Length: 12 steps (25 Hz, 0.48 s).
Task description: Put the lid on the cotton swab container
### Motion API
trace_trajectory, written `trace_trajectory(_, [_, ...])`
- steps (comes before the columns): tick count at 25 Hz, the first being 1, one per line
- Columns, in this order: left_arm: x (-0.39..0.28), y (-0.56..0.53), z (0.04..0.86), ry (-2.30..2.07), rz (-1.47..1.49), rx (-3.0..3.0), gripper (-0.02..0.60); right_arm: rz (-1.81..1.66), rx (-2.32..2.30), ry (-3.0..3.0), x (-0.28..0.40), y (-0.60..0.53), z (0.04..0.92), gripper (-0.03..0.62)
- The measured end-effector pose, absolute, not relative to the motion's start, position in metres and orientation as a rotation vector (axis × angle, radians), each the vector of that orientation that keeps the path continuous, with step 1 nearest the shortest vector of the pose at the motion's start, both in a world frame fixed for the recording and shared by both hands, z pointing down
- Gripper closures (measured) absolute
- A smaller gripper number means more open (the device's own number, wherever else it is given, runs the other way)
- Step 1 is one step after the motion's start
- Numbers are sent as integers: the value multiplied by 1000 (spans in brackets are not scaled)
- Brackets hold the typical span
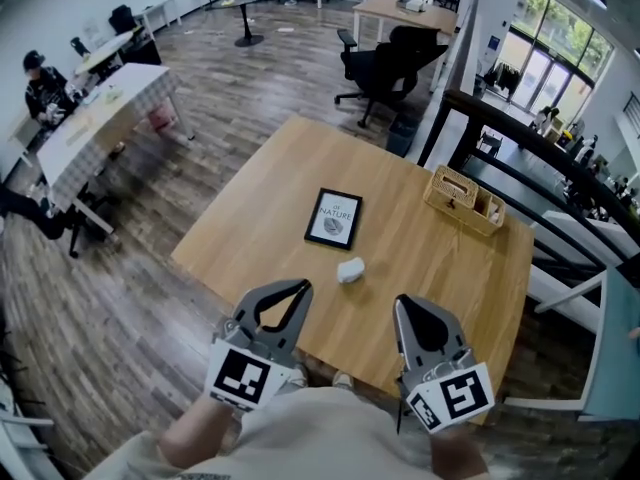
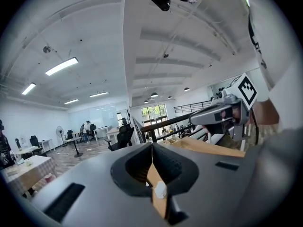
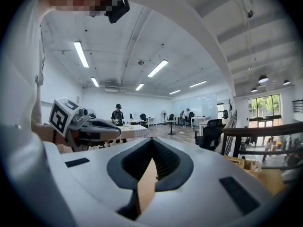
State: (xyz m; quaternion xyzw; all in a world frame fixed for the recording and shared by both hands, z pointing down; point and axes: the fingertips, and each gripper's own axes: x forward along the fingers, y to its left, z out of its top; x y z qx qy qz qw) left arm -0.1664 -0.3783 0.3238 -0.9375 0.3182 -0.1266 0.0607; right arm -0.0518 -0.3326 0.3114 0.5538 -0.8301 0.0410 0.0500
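Head view: my left gripper (image 1: 296, 288) and right gripper (image 1: 404, 305), fingers clenched, empty. Small white container (image 1: 350, 269) on surface (image 1: 250, 238) at 12 o'clock, apart. Lid indistinguishable; approaching clenched, I risk knocking container away.

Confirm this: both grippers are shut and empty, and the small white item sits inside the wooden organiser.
Wrong in one respect. The head view shows the small white item lying on the table, beside the black-framed picture, apart from the wooden organiser. Both the left gripper and right gripper are indeed shut and empty.
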Motion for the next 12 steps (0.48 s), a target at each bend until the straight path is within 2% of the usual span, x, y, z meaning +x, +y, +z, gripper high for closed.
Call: trace_trajectory(12, [-152,-375,319,953,-329,-2867,558,117,1700,-2543,-33,-327,304,569])
